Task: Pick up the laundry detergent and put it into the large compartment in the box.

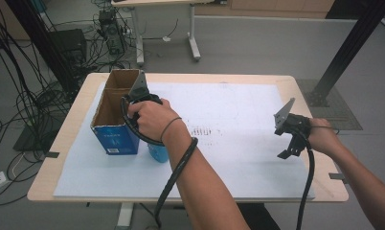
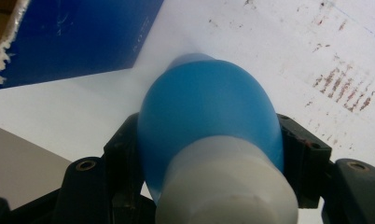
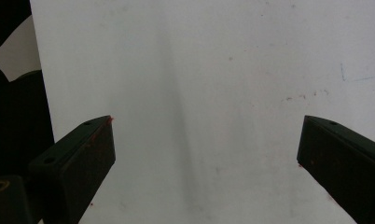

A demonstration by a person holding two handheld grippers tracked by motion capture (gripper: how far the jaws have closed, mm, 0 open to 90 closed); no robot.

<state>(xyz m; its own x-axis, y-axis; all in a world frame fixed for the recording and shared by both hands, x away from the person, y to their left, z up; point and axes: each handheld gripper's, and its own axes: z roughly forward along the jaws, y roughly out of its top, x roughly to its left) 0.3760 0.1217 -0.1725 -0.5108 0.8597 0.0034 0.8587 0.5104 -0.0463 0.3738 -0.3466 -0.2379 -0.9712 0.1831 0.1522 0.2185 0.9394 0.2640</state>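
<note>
Jaws: left gripper (image 2: 209,154) clamps blue bottle (image 2: 209,112), right gripper (image 3: 204,154) gapes empty | step: bottle held beside open box (image 1: 115,112) | next: probably lift over rim, lower in.

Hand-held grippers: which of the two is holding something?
The left hand-held gripper: its jaws clamp a blue bottle with a white cap beside the open blue cardboard box. The right hand-held gripper stands open over the white sheet.

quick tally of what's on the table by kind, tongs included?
Blue bottle with a white cap, held in the left tongs: 1
Open blue cardboard box: 1
White sheet covering the table: 1
Tongs, left plus the open right tongs: 2
Total: 5
</note>
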